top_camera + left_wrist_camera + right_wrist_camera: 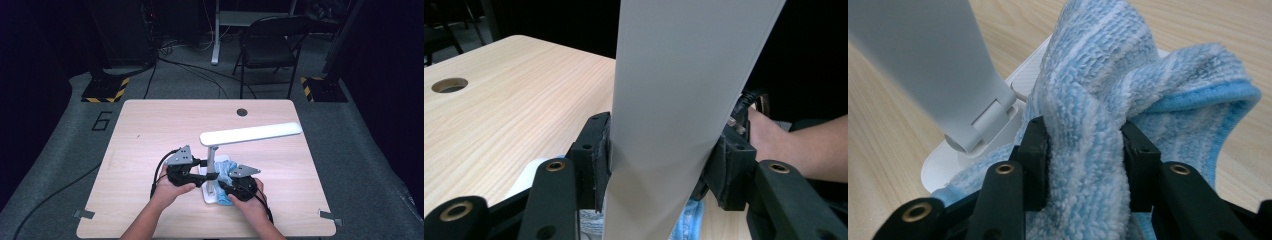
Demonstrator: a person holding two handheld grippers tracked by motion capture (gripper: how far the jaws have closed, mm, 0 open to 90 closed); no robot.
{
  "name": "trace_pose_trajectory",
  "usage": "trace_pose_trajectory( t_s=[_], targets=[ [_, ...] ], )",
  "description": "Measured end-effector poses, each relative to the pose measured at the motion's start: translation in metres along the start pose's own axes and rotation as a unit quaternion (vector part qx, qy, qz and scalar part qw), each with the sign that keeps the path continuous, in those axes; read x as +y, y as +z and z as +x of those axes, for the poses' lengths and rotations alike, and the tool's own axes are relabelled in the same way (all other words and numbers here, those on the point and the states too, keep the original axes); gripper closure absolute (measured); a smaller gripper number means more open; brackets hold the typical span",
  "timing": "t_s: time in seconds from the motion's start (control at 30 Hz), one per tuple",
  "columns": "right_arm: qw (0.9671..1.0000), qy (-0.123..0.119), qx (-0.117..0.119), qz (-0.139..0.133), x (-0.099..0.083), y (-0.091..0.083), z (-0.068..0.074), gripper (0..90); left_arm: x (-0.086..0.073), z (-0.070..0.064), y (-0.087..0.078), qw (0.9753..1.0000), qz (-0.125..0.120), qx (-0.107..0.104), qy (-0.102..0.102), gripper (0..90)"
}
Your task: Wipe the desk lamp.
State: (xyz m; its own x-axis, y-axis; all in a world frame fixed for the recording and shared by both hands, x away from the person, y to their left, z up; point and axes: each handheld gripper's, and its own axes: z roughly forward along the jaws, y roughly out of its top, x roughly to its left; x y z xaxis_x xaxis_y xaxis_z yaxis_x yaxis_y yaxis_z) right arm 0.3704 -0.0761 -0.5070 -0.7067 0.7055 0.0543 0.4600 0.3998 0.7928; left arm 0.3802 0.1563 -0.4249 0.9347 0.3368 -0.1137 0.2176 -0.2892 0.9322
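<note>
Jaws, left: my left gripper [659, 165] is clamped on the upright white arm of the desk lamp [684, 100], one pad pressed to each flat side, steadying it.
Jaws, right: my right gripper [1085, 160] is closed on a bunched fold of the blue striped cloth [1108, 85], which bulges up between the pads.
Cloth position: it rests on and against the lamp's white base [1023, 80], just beside the hinge at the foot of the arm. In the high view the cloth [223, 170] lies to the right of the post.
Lamp position: it stands near the front middle of the worktop [150, 130], its long head [250, 133] stretched out to the right above my hands.
Done so far: lamp secured, cloth gripped and brought to the base. I judge that wiping is under way.
Left to do: I cannot tell how much of the base is already wiped. The arm and the head look untouched by the cloth.
</note>
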Motion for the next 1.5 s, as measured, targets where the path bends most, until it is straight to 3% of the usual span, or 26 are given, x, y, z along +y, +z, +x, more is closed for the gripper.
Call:
trace_pose_trajectory(
  t_s=[0.17,0.27,0.33,0.47,0.57,0.63,0.73,0.87,0.97,1.17,1.2,1.33,1.5],
  targets=[
    [0.9999,0.013,0.006,-0.006,-0.001,-0.001,-0.002,54.6,0.000,-0.003,-0.005,0.9999,0.006,0.006,-0.009,44.4],
    [0.9998,0.019,0.011,-0.003,-0.001,-0.002,-0.002,61.7,0.001,-0.004,-0.011,0.9999,-0.001,0.006,-0.009,43.9],
    [0.9997,0.020,0.013,-0.001,-0.001,-0.001,-0.001,64.6,0.000,-0.005,-0.015,0.9998,0.005,0.015,-0.015,46.9],
    [0.9996,0.016,0.022,-0.008,0.001,-0.004,-0.002,67.4,0.000,-0.005,-0.023,0.9998,0.010,0.009,-0.014,51.0],
    [0.9991,0.024,0.032,-0.013,0.005,-0.012,-0.004,67.7,-0.001,-0.006,-0.024,0.9998,0.007,0.016,-0.007,52.2],
    [0.9980,0.037,0.042,-0.027,0.009,-0.019,-0.005,67.8,-0.001,-0.006,-0.025,0.9999,0.012,0.006,-0.008,54.2],
    [0.9963,0.047,0.058,-0.044,0.019,-0.030,-0.005,67.9,-0.001,-0.007,-0.026,0.9999,0.007,0.009,-0.007,56.3],
    [0.9935,0.045,0.079,-0.068,0.034,-0.043,0.004,68.1,-0.001,-0.007,-0.026,0.9999,0.006,0.009,-0.008,57.3],
    [0.9949,0.028,0.071,-0.066,0.042,-0.050,0.008,68.1,-0.001,-0.007,-0.026,0.9999,0.006,0.008,-0.004,57.7],
    [0.9920,0.029,0.088,-0.085,0.051,-0.062,0.003,68.6,-0.001,-0.008,-0.027,0.9999,0.007,0.010,0.002,59.8],
    [0.9916,0.036,0.089,-0.086,0.052,-0.063,0.004,68.7,-0.001,-0.008,-0.027,0.9999,0.006,0.008,0.001,59.8],
    [0.9925,0.017,0.093,-0.078,0.053,-0.060,0.009,69.3,-0.002,-0.007,-0.027,1.0000,0.004,0.005,-0.001,59.8],
    [0.9918,0.013,0.100,-0.079,0.052,-0.056,0.008,69.5,-0.002,-0.007,-0.027,0.9999,0.008,0.008,-0.002,59.6]
  ],
)
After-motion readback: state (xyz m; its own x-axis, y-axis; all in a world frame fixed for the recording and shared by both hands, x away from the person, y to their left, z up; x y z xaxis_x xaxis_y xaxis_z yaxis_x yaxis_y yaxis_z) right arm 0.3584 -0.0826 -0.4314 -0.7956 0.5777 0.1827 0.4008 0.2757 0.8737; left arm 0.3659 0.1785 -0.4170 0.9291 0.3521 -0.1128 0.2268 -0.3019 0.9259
